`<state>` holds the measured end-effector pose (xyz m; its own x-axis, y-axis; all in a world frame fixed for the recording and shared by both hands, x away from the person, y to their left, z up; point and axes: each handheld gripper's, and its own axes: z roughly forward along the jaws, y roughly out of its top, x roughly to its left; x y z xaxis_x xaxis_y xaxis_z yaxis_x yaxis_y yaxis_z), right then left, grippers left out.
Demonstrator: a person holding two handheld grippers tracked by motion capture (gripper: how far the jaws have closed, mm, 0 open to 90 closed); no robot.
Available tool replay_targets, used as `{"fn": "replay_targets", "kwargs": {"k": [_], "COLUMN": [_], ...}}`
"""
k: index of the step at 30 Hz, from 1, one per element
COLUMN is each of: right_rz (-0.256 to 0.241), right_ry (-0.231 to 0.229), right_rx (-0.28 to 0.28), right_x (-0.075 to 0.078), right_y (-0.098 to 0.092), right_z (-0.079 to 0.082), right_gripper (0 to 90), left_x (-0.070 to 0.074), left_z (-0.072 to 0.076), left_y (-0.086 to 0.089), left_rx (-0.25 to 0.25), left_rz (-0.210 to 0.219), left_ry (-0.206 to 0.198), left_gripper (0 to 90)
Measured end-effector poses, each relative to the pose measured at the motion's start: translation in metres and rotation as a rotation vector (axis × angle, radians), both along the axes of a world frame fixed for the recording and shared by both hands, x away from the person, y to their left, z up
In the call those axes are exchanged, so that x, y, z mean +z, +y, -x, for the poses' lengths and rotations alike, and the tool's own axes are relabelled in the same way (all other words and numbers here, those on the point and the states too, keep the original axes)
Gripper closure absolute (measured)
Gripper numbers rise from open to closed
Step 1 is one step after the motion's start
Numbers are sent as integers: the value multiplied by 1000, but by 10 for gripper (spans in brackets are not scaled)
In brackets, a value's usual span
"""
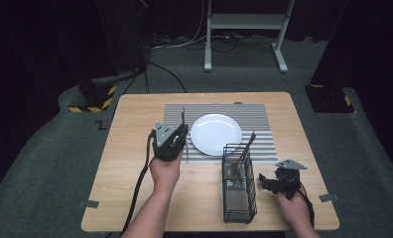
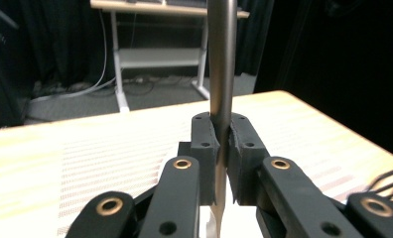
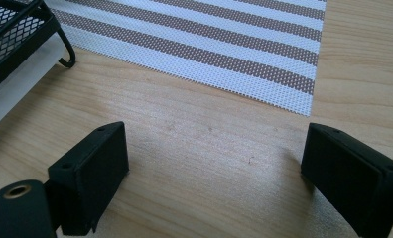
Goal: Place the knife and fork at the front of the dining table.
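My left gripper [image 1: 180,128] is shut on the handle of a metal utensil [image 1: 182,115], holding it upright just left of a white plate [image 1: 216,134]. In the left gripper view the jaws [image 2: 223,131] clamp the grey handle [image 2: 221,59], which rises out of the top of the frame; its working end is hidden below. The plate lies on a striped placemat [image 1: 254,116]. My right gripper [image 1: 265,182] rests open, low over the wooden table [image 1: 135,188], right of a black mesh basket [image 1: 238,191]. Nothing sits between its jaws [image 3: 214,153].
The basket holds a spoon [image 1: 232,170] and another long utensil [image 1: 247,141] leaning out toward the plate. In the right gripper view the basket's corner [image 3: 16,34] is at the upper left and the placemat's edge [image 3: 209,44] lies ahead. A desk frame [image 1: 244,22] stands beyond the table.
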<state>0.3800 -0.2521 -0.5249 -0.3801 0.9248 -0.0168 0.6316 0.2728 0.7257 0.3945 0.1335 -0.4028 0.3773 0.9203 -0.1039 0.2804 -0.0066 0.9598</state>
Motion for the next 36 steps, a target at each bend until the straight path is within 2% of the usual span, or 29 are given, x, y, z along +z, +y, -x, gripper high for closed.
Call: {"fn": "replay_targets", "kwargs": {"k": [5, 9, 15, 21, 24, 27, 34, 36], "right_rz": [0, 0, 0, -1, 1, 0, -1, 0], "right_ry": [0, 0, 0, -1, -2, -2, -3, -3], "right_rx": [0, 0, 0, 2, 6, 7, 8, 7], "right_x": [0, 0, 0, 0, 0, 0, 0, 0], "right_y": [0, 0, 0, 0, 0, 0, 0, 0], "right_z": [0, 0, 0, 0, 1, 1, 1, 1], "right_gripper": [106, 106, 106, 107, 106, 106, 107, 108], "left_x": [-8, -11, -14, -18, -21, -22, -25, -26], "left_z": [-12, -19, -25, -30, -33, -37, -52, -57], "left_y": [4, 10, 14, 13, 12, 12, 10, 8], "left_rx": [23, 47, 67, 73, 85, 102, 129, 137], "left_rz": [-23, 0, -13, 0, -10, -2, 19, 13], "left_ry": [30, 52, 66, 83, 90, 97, 123, 132], "left_gripper": [826, 827, 827, 827, 826, 826, 827, 828]}}
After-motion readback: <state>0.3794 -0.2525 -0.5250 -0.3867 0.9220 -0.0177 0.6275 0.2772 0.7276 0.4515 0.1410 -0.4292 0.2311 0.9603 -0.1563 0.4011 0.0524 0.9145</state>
